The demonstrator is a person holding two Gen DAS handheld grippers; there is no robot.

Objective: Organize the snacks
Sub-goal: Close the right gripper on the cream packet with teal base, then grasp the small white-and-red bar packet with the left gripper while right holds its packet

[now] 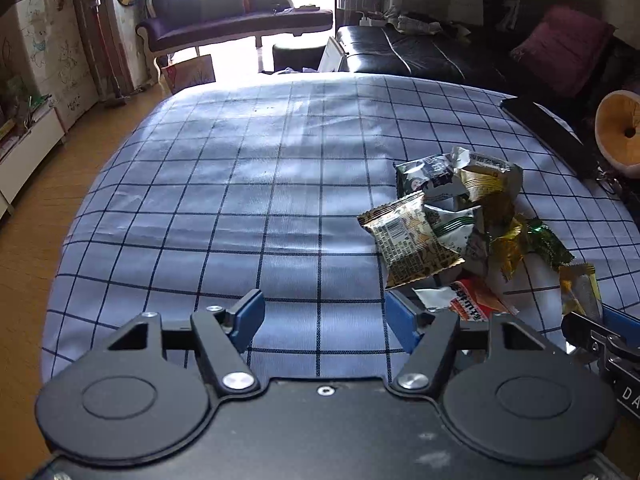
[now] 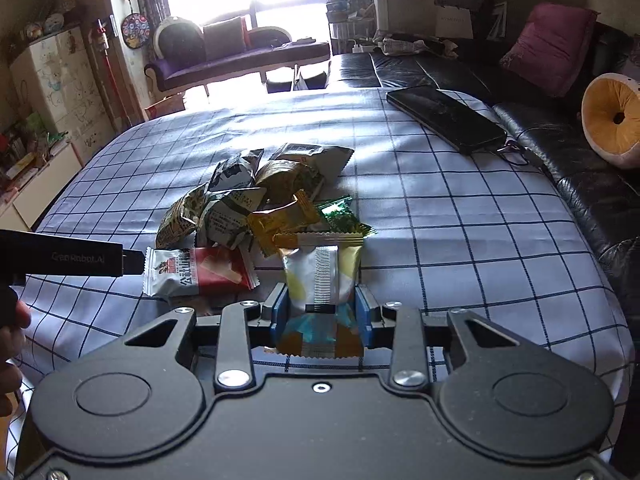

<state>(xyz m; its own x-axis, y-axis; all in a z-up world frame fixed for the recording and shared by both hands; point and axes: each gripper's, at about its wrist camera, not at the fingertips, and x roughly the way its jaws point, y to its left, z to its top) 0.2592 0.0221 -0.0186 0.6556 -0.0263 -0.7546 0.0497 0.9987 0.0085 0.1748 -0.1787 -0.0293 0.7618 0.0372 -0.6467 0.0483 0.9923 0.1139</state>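
A heap of snack packets (image 1: 452,216) (image 2: 264,200) lies on the blue checked tablecloth (image 1: 260,200). My left gripper (image 1: 326,320) is open over bare cloth to the left of the heap, with nothing between its blue pads. A red-and-white packet (image 1: 472,304) (image 2: 200,270) lies just past its right pad. My right gripper (image 2: 322,312) is shut on a yellow-and-white packet (image 2: 318,276) at the near edge of the heap. In the left wrist view that packet (image 1: 578,290) stands up from the right gripper (image 1: 596,320).
A black phone (image 2: 448,118) (image 1: 540,132) lies at the far right of the table. A black leather sofa (image 2: 540,92) with a purple cushion and a round orange plush (image 2: 614,120) runs along the right. A hand (image 2: 12,320) shows at the left edge.
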